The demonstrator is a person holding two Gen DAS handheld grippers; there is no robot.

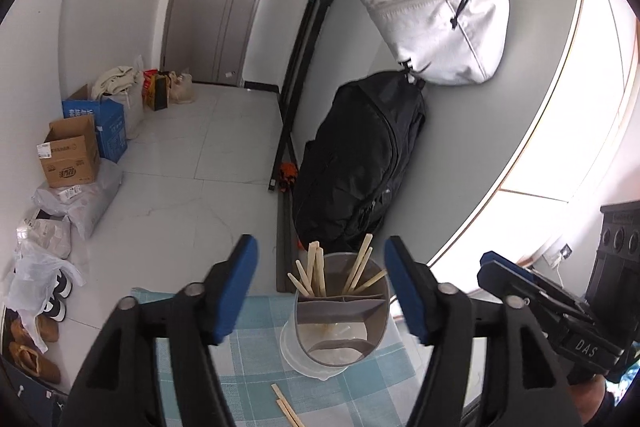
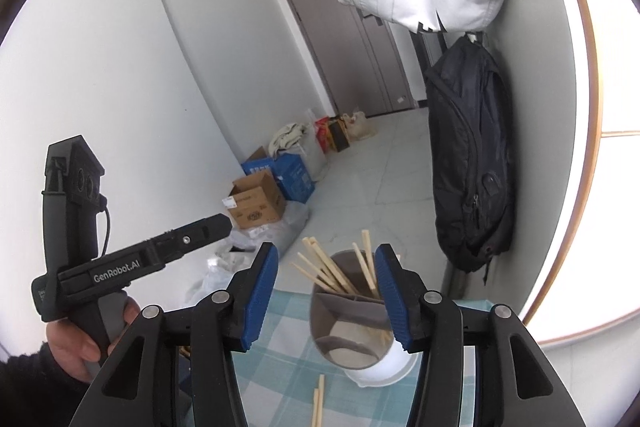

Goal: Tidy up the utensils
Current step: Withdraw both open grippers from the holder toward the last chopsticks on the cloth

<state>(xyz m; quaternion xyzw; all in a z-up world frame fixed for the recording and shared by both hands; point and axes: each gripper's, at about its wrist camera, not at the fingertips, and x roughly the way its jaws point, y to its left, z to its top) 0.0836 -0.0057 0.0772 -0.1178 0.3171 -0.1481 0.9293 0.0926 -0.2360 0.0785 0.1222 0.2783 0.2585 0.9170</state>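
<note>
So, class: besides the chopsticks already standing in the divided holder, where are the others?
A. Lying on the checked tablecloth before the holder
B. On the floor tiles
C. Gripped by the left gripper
A: loose chopsticks lie on the checked tablecloth before the holder; both grippers are open.

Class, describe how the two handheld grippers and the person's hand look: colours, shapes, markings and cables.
Both the left gripper and the right gripper have black angular linkages with silver pivot bolts and blue ribbed fingers. One body reads "GenRobot.AI", the other "DAS". A black cable hangs by the handle. The hand wears a dark sleeve.
</note>
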